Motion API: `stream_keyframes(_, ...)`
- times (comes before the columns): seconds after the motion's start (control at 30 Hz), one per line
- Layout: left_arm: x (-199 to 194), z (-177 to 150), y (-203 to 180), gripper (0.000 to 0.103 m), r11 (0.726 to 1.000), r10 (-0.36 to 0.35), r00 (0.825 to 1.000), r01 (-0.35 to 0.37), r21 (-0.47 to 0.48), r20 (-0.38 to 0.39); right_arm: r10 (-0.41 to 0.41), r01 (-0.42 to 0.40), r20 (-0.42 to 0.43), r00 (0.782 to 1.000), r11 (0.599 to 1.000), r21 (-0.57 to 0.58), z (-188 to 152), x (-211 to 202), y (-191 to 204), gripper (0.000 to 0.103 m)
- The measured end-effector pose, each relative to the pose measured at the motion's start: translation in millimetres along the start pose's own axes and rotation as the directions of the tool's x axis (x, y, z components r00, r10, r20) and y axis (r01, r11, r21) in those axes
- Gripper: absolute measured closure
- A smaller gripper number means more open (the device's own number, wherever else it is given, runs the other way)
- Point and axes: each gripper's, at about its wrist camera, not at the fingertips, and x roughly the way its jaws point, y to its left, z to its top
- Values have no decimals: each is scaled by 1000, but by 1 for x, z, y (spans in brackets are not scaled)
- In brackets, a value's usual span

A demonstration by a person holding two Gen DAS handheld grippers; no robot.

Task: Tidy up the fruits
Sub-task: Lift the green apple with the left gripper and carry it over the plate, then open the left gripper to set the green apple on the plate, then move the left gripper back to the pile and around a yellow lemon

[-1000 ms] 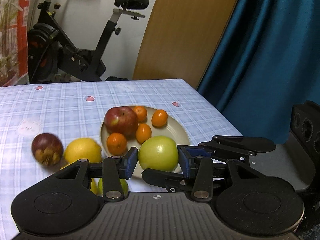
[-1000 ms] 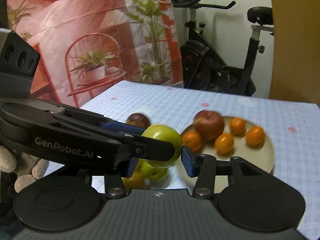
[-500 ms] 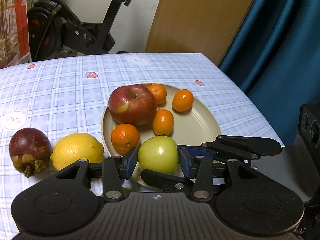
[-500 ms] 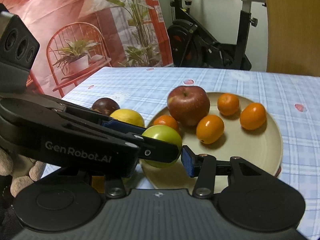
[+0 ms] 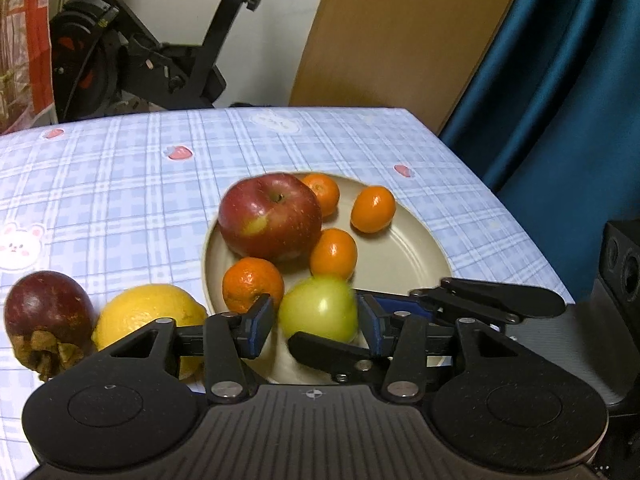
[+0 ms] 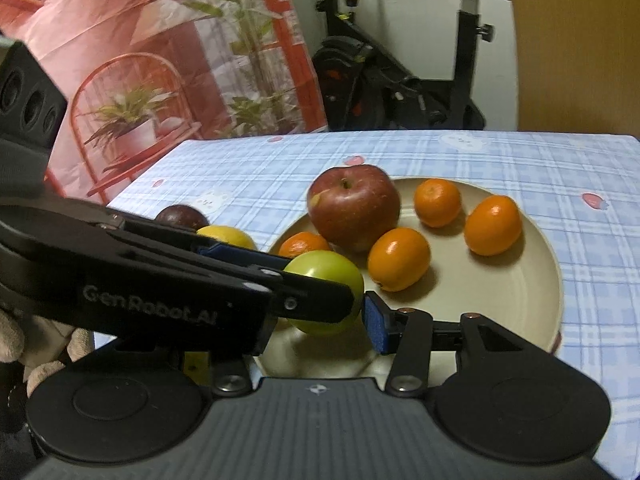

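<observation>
Green apple [image 5: 320, 312] now down at the near edge of the beige plate [image 5: 420, 248], carried lower than a second ago, left gripper [image 5: 316, 320] fingers just easing apart and released, right gripper [image 6: 360, 312] fingers flanking it, grip unclear, placement apparently nearly complete

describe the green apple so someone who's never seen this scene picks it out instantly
Find the beige plate on the blue checked tablecloth. The green apple sits at the plate's near edge, in front of the big red apple, between the pads of both claws. It is the only green fruit on the plate; its neighbours there are red or orange.
</observation>
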Motion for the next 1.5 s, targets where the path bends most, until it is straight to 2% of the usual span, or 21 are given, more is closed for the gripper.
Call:
stream_keyframes(0.13, -16, 2, 0, 43, 1000, -18, 999, 18, 10, 38, -6, 5, 37, 999, 1000, 27, -2, -13, 2, 52)
stream_keyframes(0.23, -36, 5, 0, 41, 999, -14, 996, 11, 34, 89, -3, -1, 65, 998, 998, 57, -6, -24, 4, 52)
stream_keyframes(0.37, -65, 4, 8, 41, 999, 17, 988, -22, 30, 156, 10, -18, 89, 996, 996, 87, -15, -35, 7, 52)
stream_keyframes(0.5, -90, -3, 16, 41, 996, 83, 972, -89, 17, 219, 20, -27, 91, 996, 996, 80, -24, -43, 17, 52)
stream_keyframes(0.67, -110, -22, 28, 41, 992, 124, 955, -117, -43, 269, 30, -35, 80, 996, 998, 56, -32, -45, 31, 52)
stream_keyframes(0.8, -116, -37, 35, 42, 987, 160, 952, -149, -61, 259, 33, -35, 66, 997, 999, 30, -36, -43, 40, 52)
stream_keyframes(0.97, -120, -56, 30, 42, 983, 184, 954, -184, -25, 236, 36, -37, 56, 998, 999, 8, -39, -42, 46, 53)
stream_keyframes(1.17, -121, -74, 28, 43, 985, 171, 962, -169, -27, 214, 42, -42, 37, 998, 999, -16, -44, -39, 53, 55)
stream_keyframes(1.3, -119, -79, 28, 50, 984, 175, 964, -175, -17, 201, 52, -51, 30, 998, 998, -38, -44, -39, 57, 55)
stream_keyframes(1.5, -118, -92, 30, 50, 985, 170, 966, -164, -48, 195, 58, -57, 20, 998, 997, -42, -47, -38, 62, 55)
